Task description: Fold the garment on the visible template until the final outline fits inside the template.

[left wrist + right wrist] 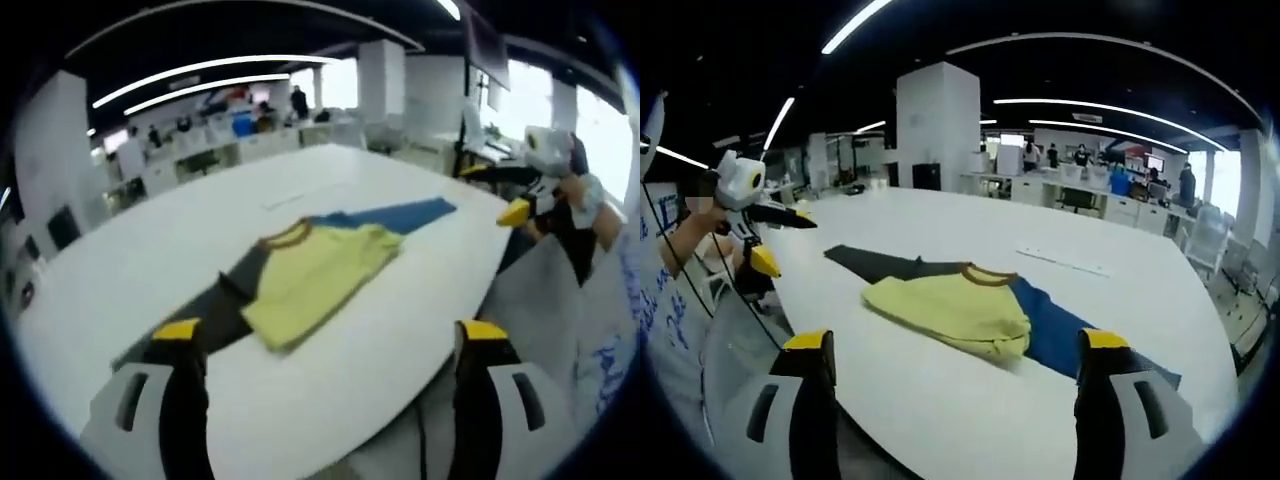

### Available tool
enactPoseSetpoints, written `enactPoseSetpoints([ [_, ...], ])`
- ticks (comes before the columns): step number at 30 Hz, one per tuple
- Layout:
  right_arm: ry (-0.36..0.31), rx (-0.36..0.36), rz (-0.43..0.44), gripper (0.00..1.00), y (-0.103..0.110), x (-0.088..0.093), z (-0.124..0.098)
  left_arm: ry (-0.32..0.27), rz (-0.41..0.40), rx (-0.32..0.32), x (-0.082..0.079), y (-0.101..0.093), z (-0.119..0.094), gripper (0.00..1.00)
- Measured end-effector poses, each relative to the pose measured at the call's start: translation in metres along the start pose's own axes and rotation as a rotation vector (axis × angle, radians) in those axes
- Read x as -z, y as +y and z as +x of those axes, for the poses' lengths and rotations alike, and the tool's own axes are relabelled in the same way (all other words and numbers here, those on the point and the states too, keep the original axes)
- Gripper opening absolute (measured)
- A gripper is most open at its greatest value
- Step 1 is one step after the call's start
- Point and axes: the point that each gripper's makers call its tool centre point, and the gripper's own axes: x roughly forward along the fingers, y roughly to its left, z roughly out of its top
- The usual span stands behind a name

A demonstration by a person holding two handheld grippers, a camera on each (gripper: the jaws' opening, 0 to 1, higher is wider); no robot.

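Observation:
A yellow garment (312,275) with a brown collar lies folded in the middle of the white table (120,280). It rests on a flat sheet, dark grey (215,312) at one end and blue (402,215) at the other. My left gripper (330,335) hovers open at the near table edge, short of the garment. The right gripper (488,192) comes in from the right, off the table's side. In the right gripper view the garment (950,305) lies ahead of the open right gripper (956,342), and the left gripper (785,243) stands at the left. Neither holds anything.
A thin pale strip (1060,262) lies on the table (940,420) beyond the garment. Office desks, chairs and standing people (1185,185) fill the background. A person's patterned sleeve (600,300) is beside the table's rounded edge.

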Motion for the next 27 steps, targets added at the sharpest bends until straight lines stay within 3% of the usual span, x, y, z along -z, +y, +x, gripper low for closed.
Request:
enactPoseSetpoints([
  [10,0.009,0.016,0.094,1.0,-0.005,0.01,-0.007,0.015,0.009,-0.044,0.007,0.005,-0.014,0.98],
  [13,-0.026,0.018,0.082,1.0,-0.002,0.003,-0.009,0.029,0.022,-0.038,0.007,0.001,-0.009,0.99],
  [20,0.01,0.031,0.064,1.0,0.0,0.014,-0.005,0.024,0.027,-0.032,0.005,0.002,-0.004,0.99],
  [27,-0.006,0.034,0.079,1.0,-0.001,0.012,-0.007,0.04,0.08,-0.056,0.005,0.011,-0.001,0.93],
])
